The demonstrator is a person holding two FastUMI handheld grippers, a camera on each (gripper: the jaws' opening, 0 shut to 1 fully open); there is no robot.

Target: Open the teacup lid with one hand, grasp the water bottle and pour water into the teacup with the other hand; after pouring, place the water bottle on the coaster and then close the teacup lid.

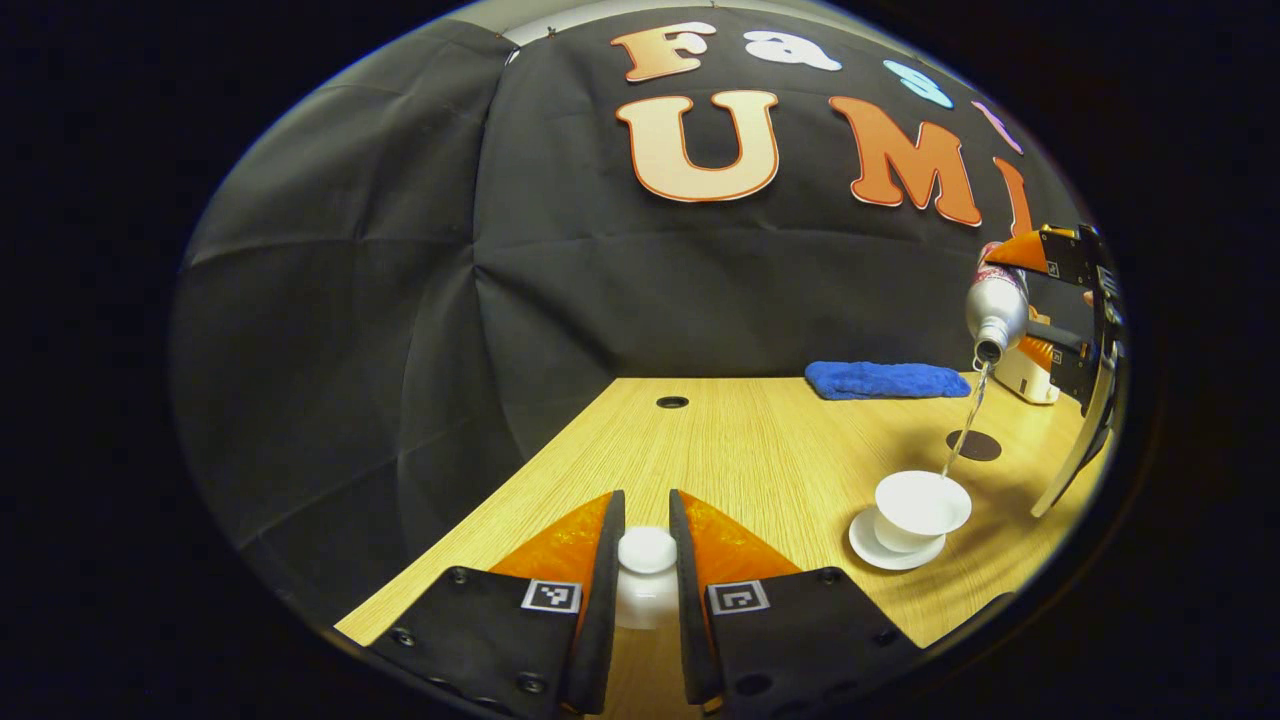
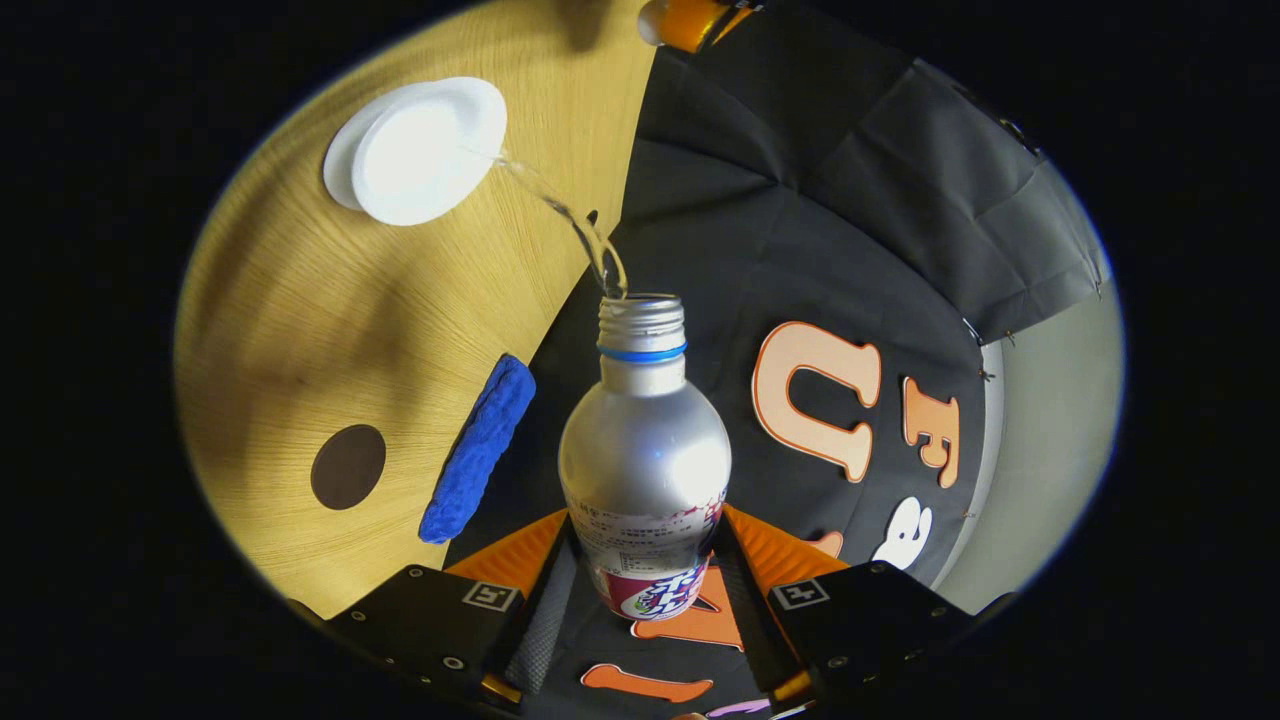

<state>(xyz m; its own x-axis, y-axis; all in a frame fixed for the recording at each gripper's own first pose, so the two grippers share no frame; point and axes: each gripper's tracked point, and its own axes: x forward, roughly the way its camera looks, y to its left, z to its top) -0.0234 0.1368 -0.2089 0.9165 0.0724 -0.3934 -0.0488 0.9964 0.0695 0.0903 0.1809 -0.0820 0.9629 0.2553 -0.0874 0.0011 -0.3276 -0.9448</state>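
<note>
The teacup (image 1: 920, 505) stands uncovered on its saucer (image 1: 868, 545) on the table (image 1: 760, 450), and a thin stream of water (image 1: 965, 425) is falling into it from the bottle (image 1: 996, 305), so by my reading the lid is off, the bottle has been grasped and the pour is under way. How full the cup is cannot be told. Left to do: end the pour, set the bottle on the coaster (image 1: 973, 445) (the dark round disc just beyond the cup), then put the lid (image 1: 647, 560) back. The right gripper (image 2: 645, 570) clamps the bottle's body between both fingers and holds it tilted, mouth toward the cup, above and to one side of it. The left gripper (image 1: 647, 555) is closed on the lid's knob, low over the table's near edge and well apart from the cup. A blue cloth (image 1: 885, 380) lies at the far edge of the table.
</note>
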